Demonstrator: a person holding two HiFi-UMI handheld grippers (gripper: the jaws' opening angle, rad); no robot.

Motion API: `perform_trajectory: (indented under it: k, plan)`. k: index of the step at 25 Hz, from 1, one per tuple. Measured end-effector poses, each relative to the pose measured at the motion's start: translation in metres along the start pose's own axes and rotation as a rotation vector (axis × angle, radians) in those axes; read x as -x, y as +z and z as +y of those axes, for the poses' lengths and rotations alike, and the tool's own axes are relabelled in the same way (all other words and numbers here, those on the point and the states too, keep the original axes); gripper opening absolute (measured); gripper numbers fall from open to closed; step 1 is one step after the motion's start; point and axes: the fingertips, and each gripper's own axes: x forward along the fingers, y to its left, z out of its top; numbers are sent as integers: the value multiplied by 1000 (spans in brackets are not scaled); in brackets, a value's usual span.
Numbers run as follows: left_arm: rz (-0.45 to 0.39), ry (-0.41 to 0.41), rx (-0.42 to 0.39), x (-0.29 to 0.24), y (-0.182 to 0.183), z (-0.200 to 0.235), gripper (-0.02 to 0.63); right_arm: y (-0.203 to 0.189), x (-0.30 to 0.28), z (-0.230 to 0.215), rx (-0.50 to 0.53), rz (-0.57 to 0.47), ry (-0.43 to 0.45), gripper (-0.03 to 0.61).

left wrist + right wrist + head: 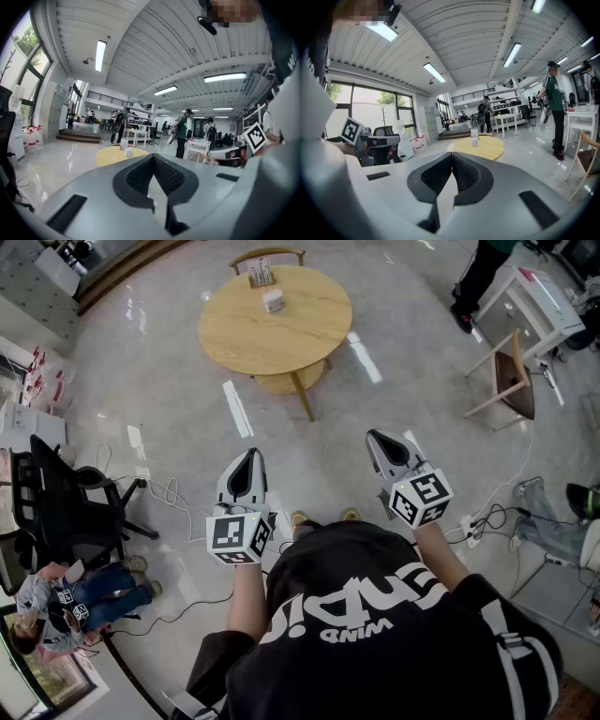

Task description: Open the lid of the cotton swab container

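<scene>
1. The left gripper (249, 457) and the right gripper (378, 439) are held out side by side over the glossy floor (309, 456), well apart from each other. Both have their jaws pressed together with nothing between them.
2. The round wooden table (281, 343) stands well ahead of both grippers, with only a stretch of floor between.
3. A small whitish box (273, 301) sits on the table's far half. It is probably the cotton swab container, though it is too small to tell whether its lid is on.
4. Just behind it stands a small upright holder (261, 276), and a wooden chair (268, 253) is at the table's far edge.
5. A black office chair (56, 502) and loose cables (169, 493) lie to the left. A second wooden chair (511, 376) and a white table (544, 301) stand to the right.
</scene>
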Motion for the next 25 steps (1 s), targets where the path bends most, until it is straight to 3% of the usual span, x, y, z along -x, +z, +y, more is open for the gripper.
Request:
perform_trajectory:
  k: [12, 25]
  plan:
    - [15, -21, 14, -5, -8, 38, 9, 5, -21, 13, 1, -31, -52, 3]
    - [5, -109, -20, -11, -8, 69, 9, -7, -35, 37, 13, -51, -137, 3]
